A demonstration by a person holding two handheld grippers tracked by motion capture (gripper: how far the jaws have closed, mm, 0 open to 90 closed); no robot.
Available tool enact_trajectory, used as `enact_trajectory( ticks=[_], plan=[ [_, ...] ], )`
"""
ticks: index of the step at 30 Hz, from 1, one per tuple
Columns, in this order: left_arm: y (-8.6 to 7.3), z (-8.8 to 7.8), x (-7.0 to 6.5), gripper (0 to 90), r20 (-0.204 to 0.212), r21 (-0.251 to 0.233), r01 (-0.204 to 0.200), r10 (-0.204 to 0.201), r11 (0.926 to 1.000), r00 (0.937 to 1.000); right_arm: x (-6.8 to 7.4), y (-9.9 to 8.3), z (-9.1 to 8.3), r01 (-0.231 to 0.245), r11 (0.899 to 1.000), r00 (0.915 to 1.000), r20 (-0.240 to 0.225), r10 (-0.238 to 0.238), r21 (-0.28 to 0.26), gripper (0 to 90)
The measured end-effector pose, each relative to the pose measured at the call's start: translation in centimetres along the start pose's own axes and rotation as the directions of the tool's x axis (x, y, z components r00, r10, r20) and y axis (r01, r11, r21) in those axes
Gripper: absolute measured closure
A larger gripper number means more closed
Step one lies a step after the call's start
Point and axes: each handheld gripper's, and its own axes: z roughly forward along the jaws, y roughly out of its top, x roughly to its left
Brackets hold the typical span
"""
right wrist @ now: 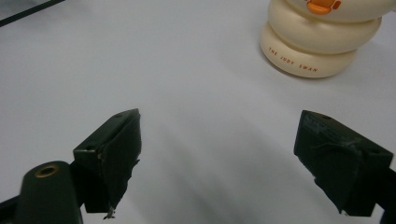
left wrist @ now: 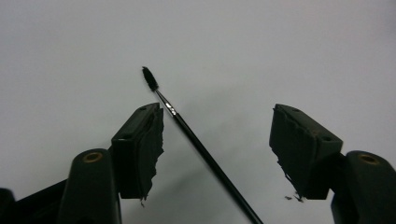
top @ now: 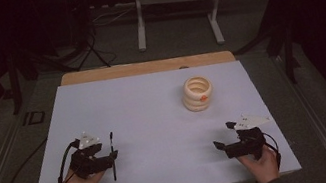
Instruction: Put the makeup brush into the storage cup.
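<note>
The brush (left wrist: 196, 138) is seen lying on the table (top: 156, 123) between the spread jaws of the left gripper (left wrist: 217, 140), nearer its left jaw, long axis near-to-far. The right gripper (right wrist: 224, 158) is likewise spread, empty, well apart.

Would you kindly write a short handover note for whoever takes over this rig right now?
Left gripper: open, holding nothing, low over the white table sheet. The thin black brush with a bristled tip lies on the sheet between its fingers, nearer one finger; whether it touches that finger, I cannot tell.
Right gripper: open, empty, aimed toward the cream ringed plastic holder with an orange mark, which stands upright farther back, apart from it.
Done: nothing is gripped so far.
Left: probably closing on the brush, lifting it, and perhaps bringing it to the holder, whose open top shows in the high view.
</note>
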Motion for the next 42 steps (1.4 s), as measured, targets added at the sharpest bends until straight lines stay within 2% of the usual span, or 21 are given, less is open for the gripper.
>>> enact_trajectory(
  ticks=[5, 9, 13, 17, 18, 19, 21, 23, 24, 26, 30, 34, 37, 39, 40, 42],
  plan=[
    [1.0, 1.3, 0.1, 41.5, -0.019, 0.077, 0.011, -0.010, 0.9970, 0.9998, -0.1, 0.0, -0.1, -0.004, 1.000, 1.0000, -0.001, 0.004, -0.004, 14.8],
    [1.5, 2.1, 0.4, 47.4, -0.043, 0.130, 0.046, -0.041, 0.9904, 0.9982, -0.1, 0.1, -0.1, -0.006, 1.000, 1.0000, -0.004, 0.006, -0.008, 14.8],
    [1.9, 2.8, 0.7, 51.9, -0.059, 0.173, 0.076, -0.067, 0.9820, 0.9960, -0.1, 0.1, -0.1, -0.011, 1.000, 0.9999, -0.008, 0.011, -0.006, 14.8],
    [2.1, 3.7, 0.9, 56.0, -0.070, 0.226, 0.079, -0.065, 0.9709, 0.9955, -0.1, 0.1, -0.1, -0.013, 1.000, 0.9999, -0.009, 0.013, -0.008, 14.8],
    [2.1, 3.7, 0.9, 56.7, -0.070, 0.226, 0.079, -0.065, 0.9709, 0.9955, -0.1, 0.1, -0.1, -0.013, 1.000, 0.9999, -0.009, 0.013, -0.008, 14.8],
    [2.1, 4.1, 0.9, 56.7, -0.074, 0.247, 0.091, -0.075, 0.9649, 0.9944, -0.1, 0.1, -0.2, -0.012, 1.000, 0.9999, -0.009, 0.012, -0.010, 14.8],
    [2.1, 4.4, 0.7, 55.3, -0.099, 0.249, 0.100, -0.077, 0.9635, 0.9921, -0.1, 0.1, -0.2, -0.012, 1.000, 0.9999, -0.009, 0.012, -0.014, 14.8],
    [2.1, 4.7, 0.7, 54.5, -0.097, 0.256, 0.114, -0.092, 0.9599, 0.9910, -0.1, 0.1, -0.2, -0.014, 1.000, 0.9999, -0.011, 0.014, -0.017, 14.8],
    [2.1, 4.8, 0.6, 54.6, -0.102, 0.265, 0.110, -0.085, 0.9581, 0.9911, -0.1, 0.1, -0.2, -0.015, 1.000, 0.9998, -0.010, 0.015, -0.016, 14.8],
    [2.2, 5.1, 0.5, 56.5, -0.101, 0.281, 0.115, -0.090, 0.9529, 0.9909, -0.1, 0.1, -0.1, -0.016, 1.000, 0.9998, -0.012, 0.016, -0.014, 14.8],
    [2.3, 5.5, 0.4, 60.2, -0.127, 0.298, 0.124, -0.089, 0.9466, 0.9879, -0.1, 0.1, -0.3, -0.012, 1.000, 0.9999, -0.009, 0.012, -0.018, 14.8],
    [2.4, 5.6, 0.2, 65.0, -0.154, 0.303, 0.131, -0.087, 0.9441, 0.9842, -0.1, 0.1, -0.4, -0.015, 0.999, 0.9999, -0.005, 0.015, -0.031, 14.8],
    [2.4, 5.6, 0.3, 70.2, -0.159, 0.308, 0.129, -0.083, 0.9426, 0.9838, 0.0, 0.1, -0.4, -0.013, 1.000, 0.9999, -0.005, 0.013, -0.028, 14.8],
    [2.2, 5.6, 0.4, 74.3, -0.167, 0.286, 0.148, -0.102, 0.9469, 0.9806, 0.0, 0.1, -0.4, -0.008, 1.000, 1.0000, -0.003, 0.008, -0.026, 15.0],
    [2.1, 5.6, 0.4, 76.5, -0.173, 0.281, 0.138, -0.091, 0.9498, 0.9807, 0.0, 0.2, -0.4, -0.004, 1.000, 1.0000, -0.002, 0.004, -0.025, 15.1],
    [2.1, 5.7, 0.0, 79.1, -0.192, 0.278, 0.148, -0.096, 0.9491, 0.9767, 0.1, 0.2, -0.4, -0.003, 1.000, 1.0000, 0.000, 0.003, -0.025, 15.1]
  ],
)
